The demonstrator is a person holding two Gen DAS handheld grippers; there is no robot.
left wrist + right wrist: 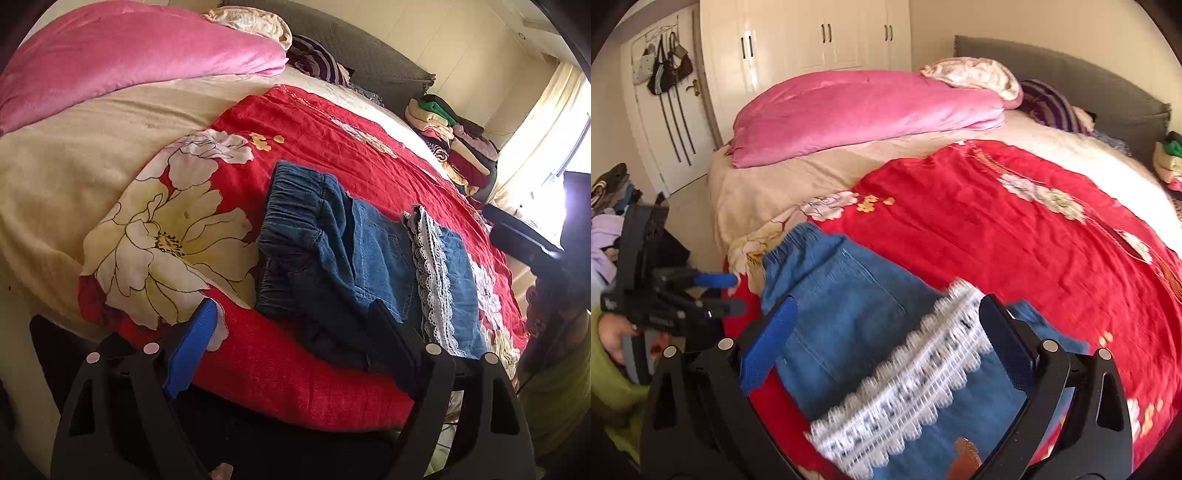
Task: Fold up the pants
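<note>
Left gripper [291,325] found spread wide, nothing gripped; right gripper [886,321] likewise agape, hovering above lace hem, empty. Blue denim pants with white lace trim [354,258] observed folded compact at near edge of red floral bedspread [332,136]. Little left beyond tidying, apparently.

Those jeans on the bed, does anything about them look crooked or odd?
Somewhat. The jeans lie folded on the red quilt, but the lace-trimmed hems cross the fold at a slant and the elastic waistband is bunched. Nothing looks torn or spilled.
</note>
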